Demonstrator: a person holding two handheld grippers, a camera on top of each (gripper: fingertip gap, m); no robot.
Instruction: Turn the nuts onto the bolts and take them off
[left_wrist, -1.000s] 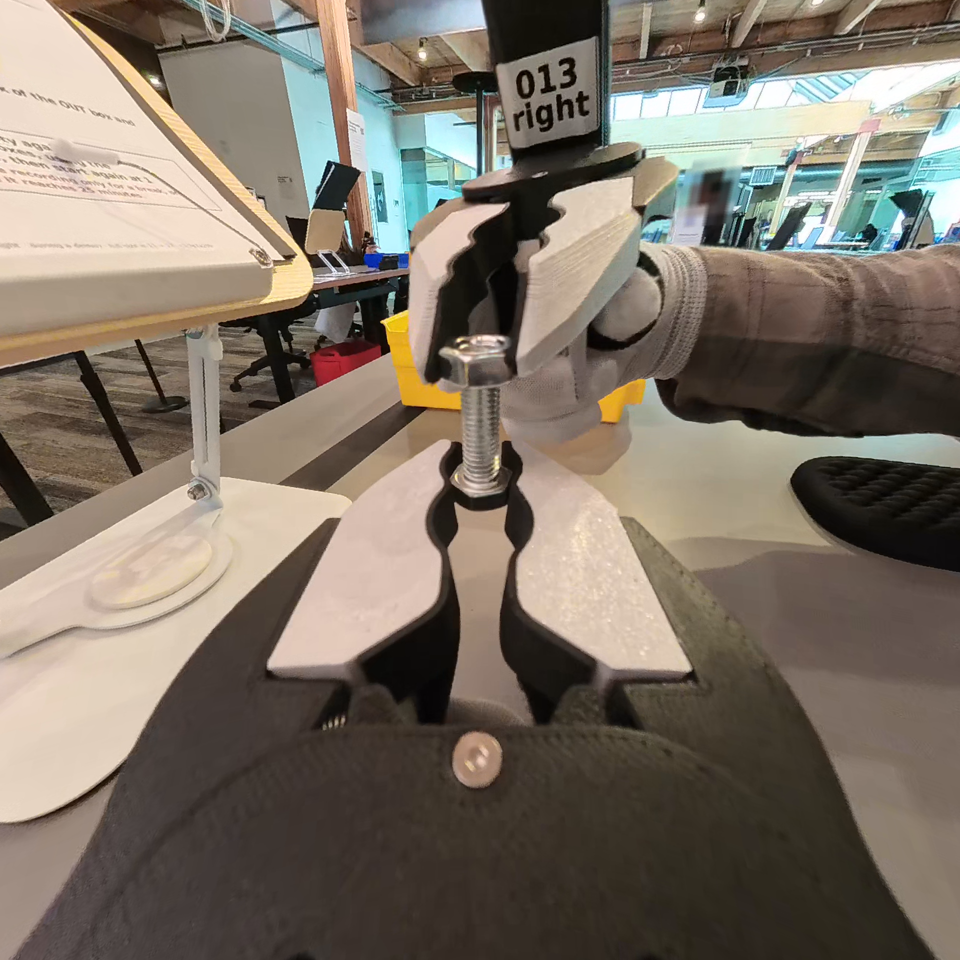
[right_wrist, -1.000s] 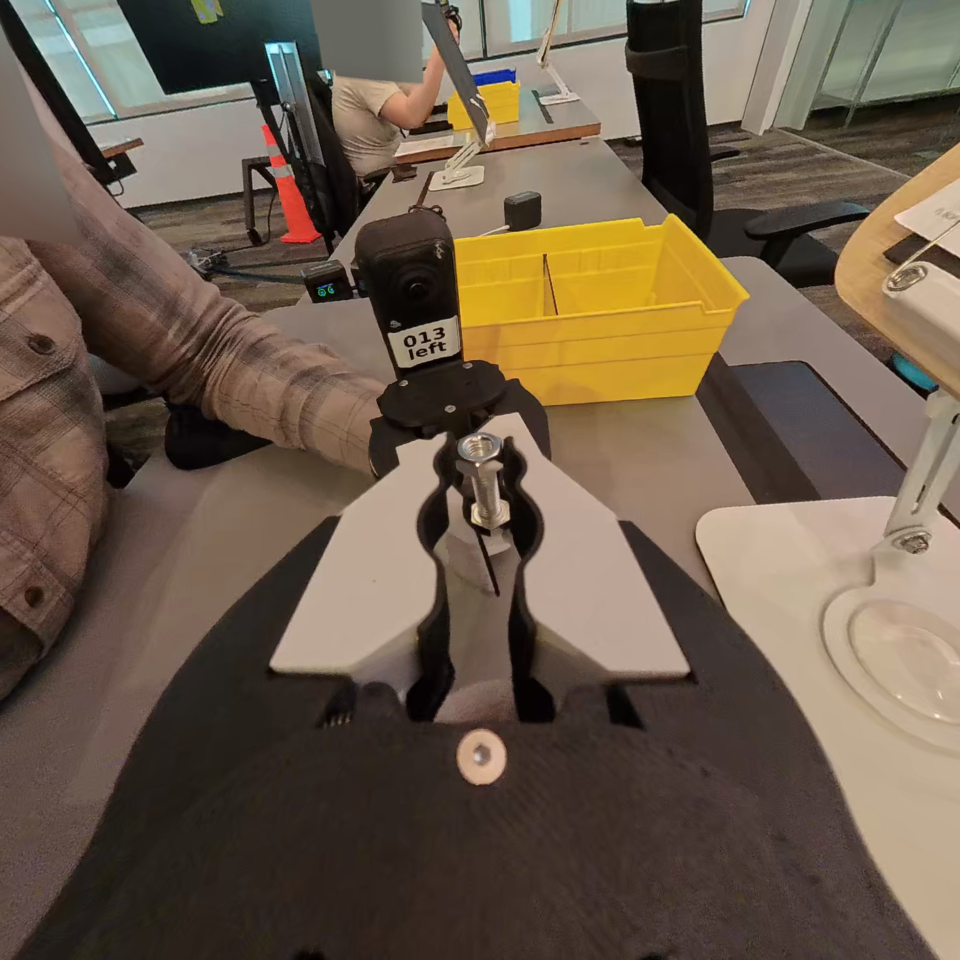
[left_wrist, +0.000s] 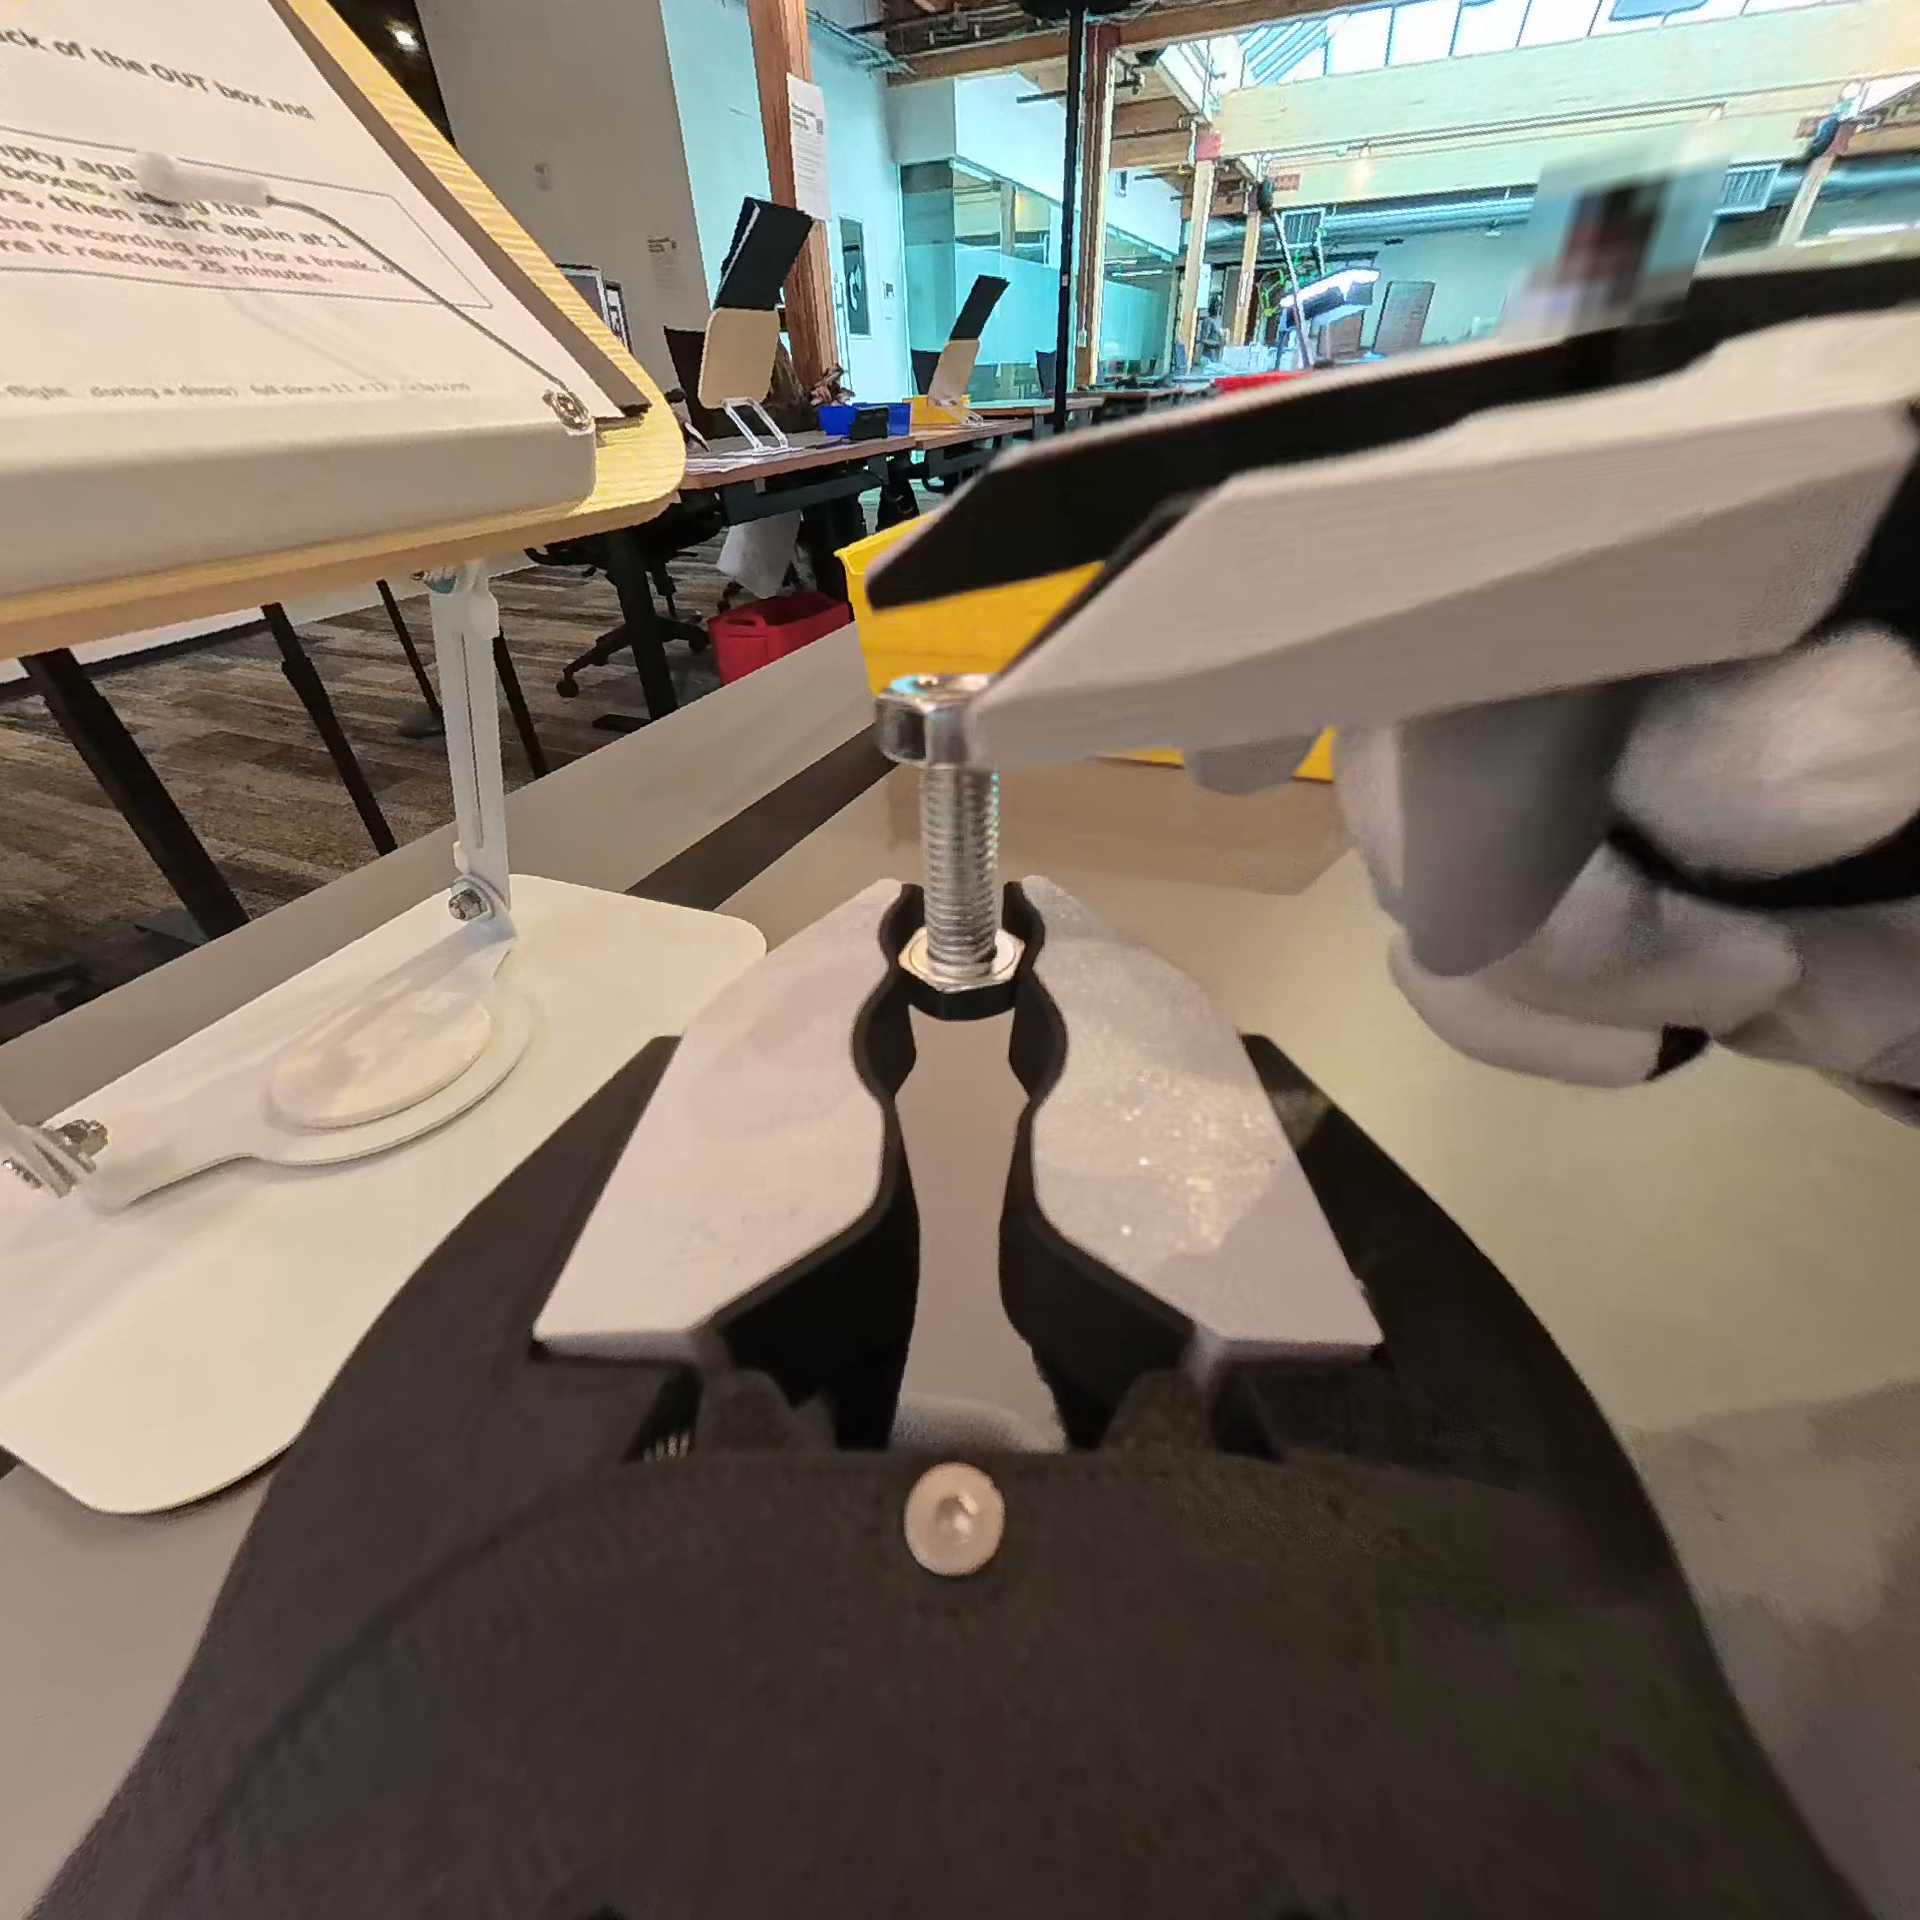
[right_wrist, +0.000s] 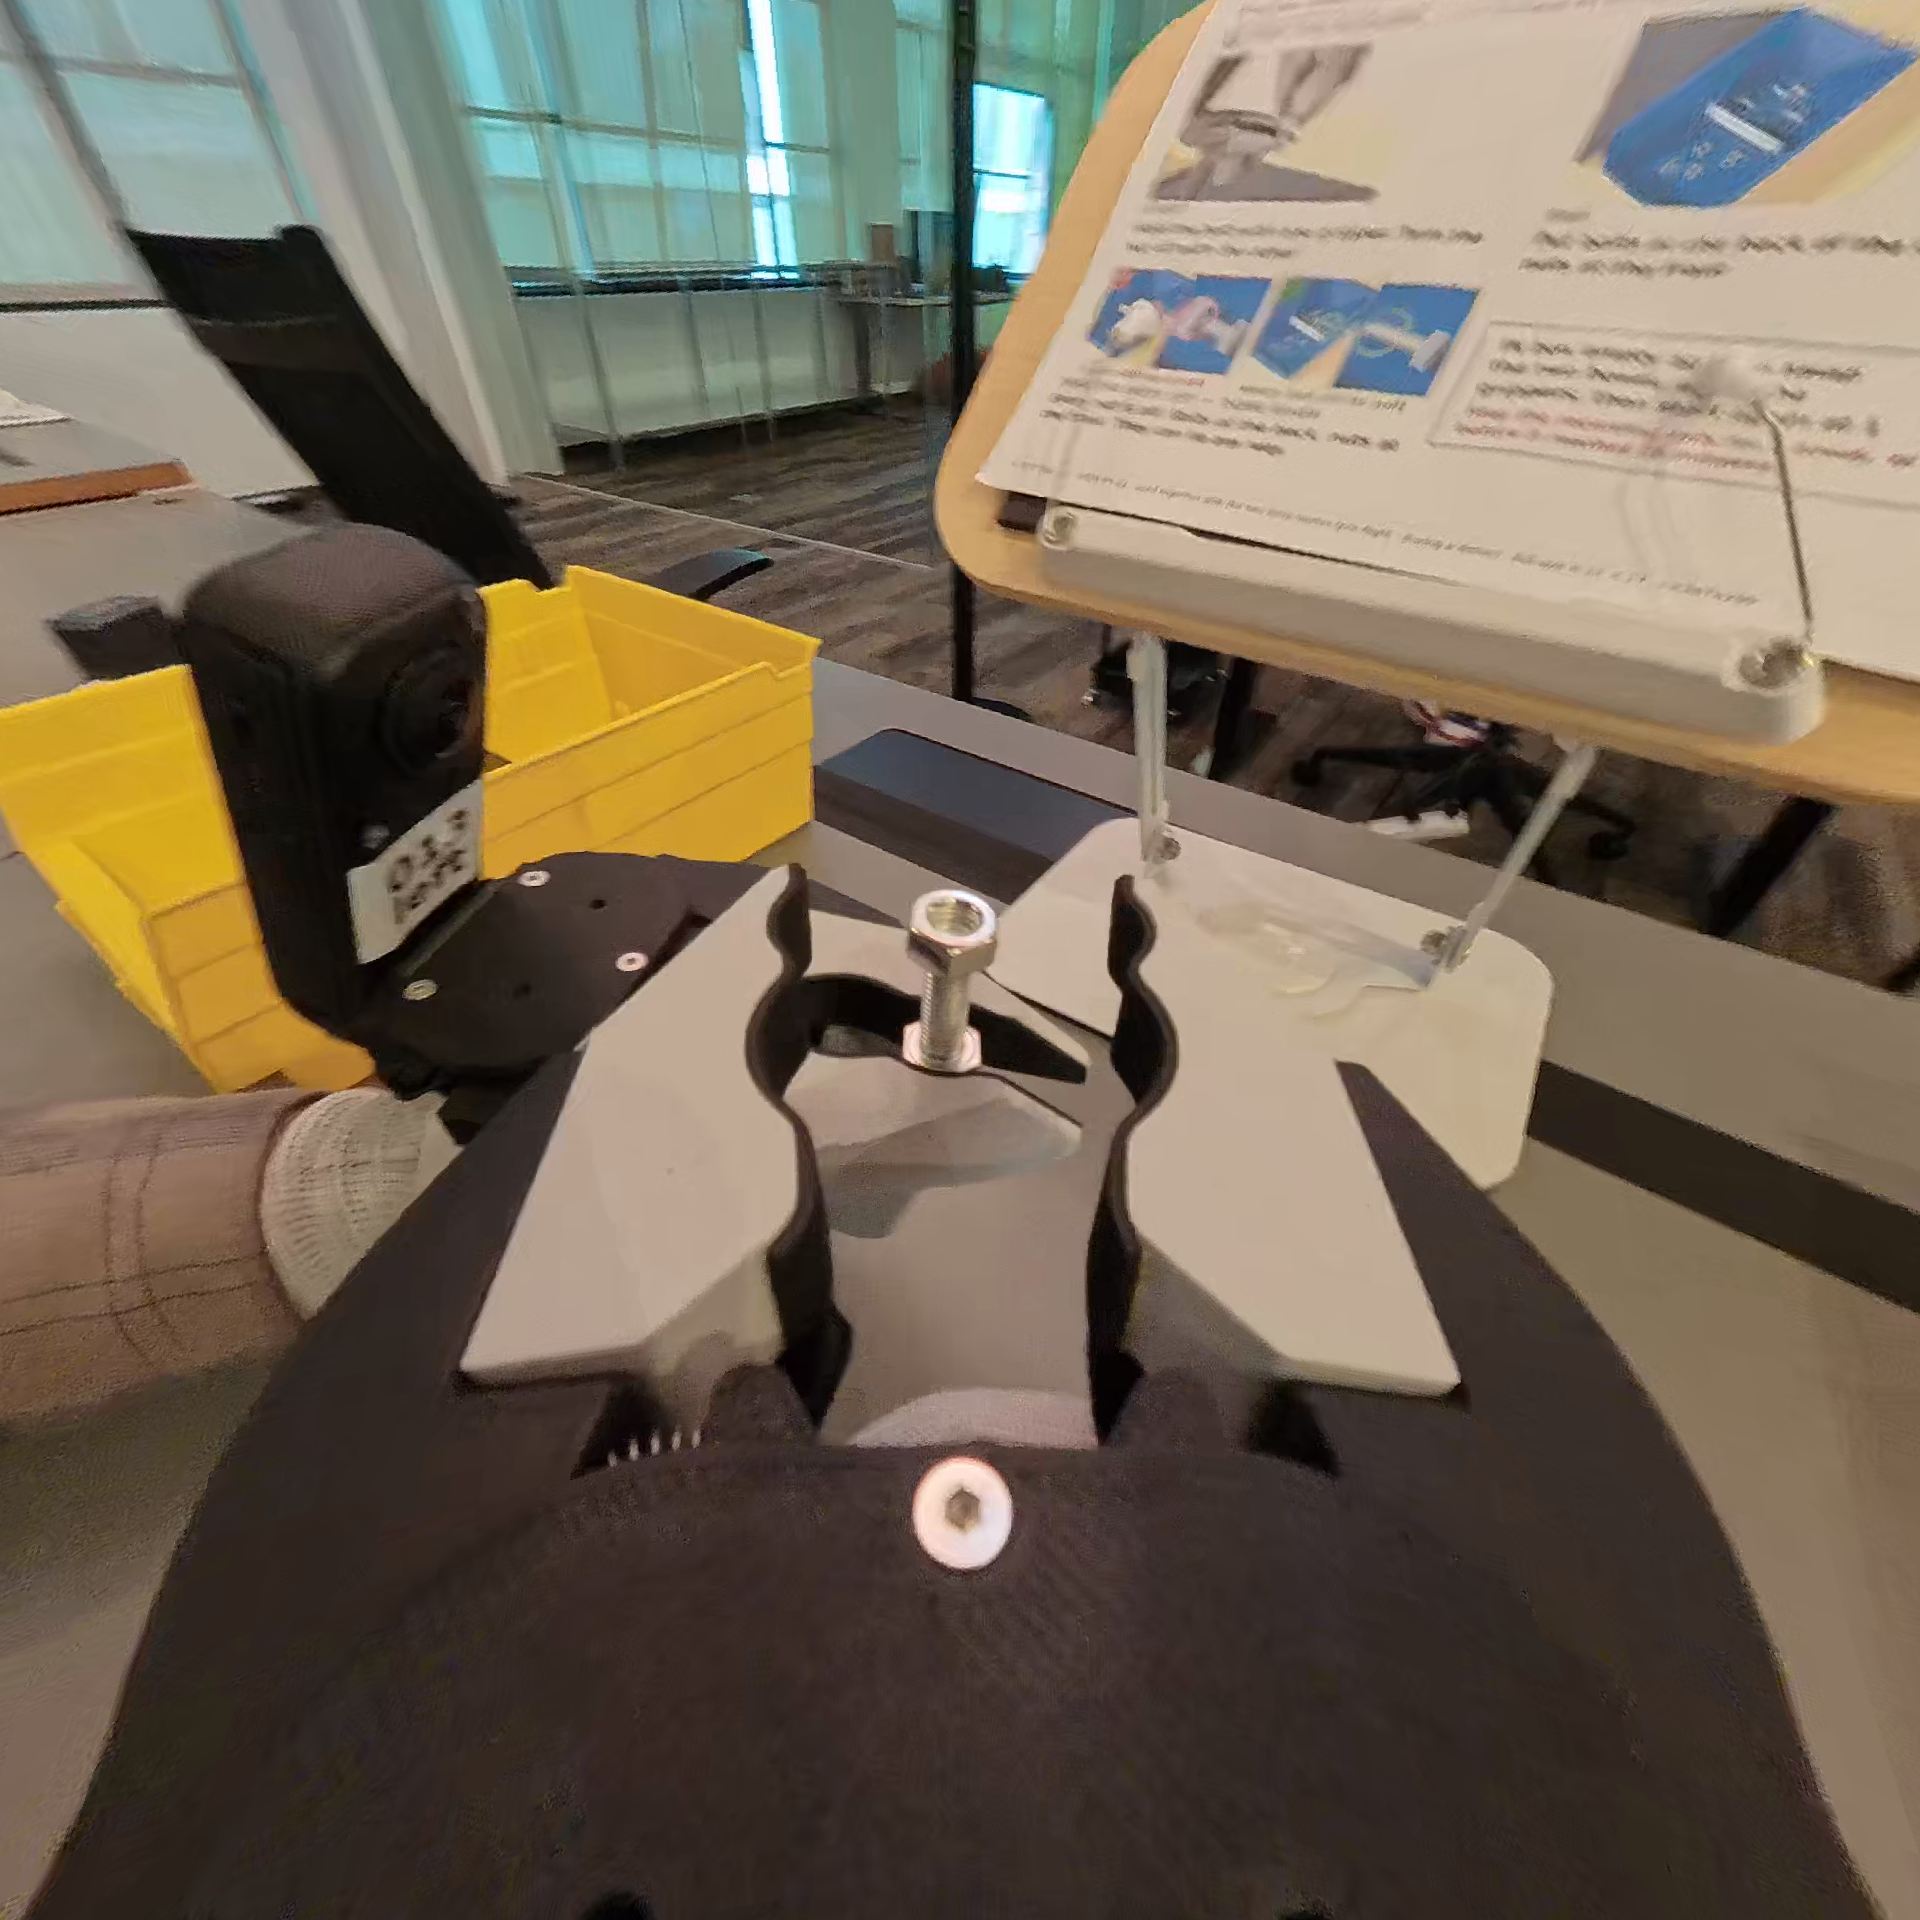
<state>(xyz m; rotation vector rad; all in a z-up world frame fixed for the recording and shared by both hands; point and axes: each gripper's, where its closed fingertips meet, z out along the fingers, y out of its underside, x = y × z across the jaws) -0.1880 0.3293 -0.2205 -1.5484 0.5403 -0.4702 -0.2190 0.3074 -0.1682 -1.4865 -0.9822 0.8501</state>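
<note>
The left gripper (left_wrist: 958, 961) has its jaws pinching the hex head of a silver threaded steel bolt (left_wrist: 958, 862), which stands upright at 12 o'clock in the left wrist view. A silver hex nut (left_wrist: 920, 719) sits at the top of the bolt's thread. The right gripper (right_wrist: 954, 940) has its jaws spread to either side of the nut, with a gap showing on both sides in its own view. At 10 o'clock there, a yellow plastic bin (right_wrist: 644, 717) rests on the grey bench (right_wrist: 1714, 1351); at 2 o'clock stands a white document stand (right_wrist: 1351, 997).
</note>
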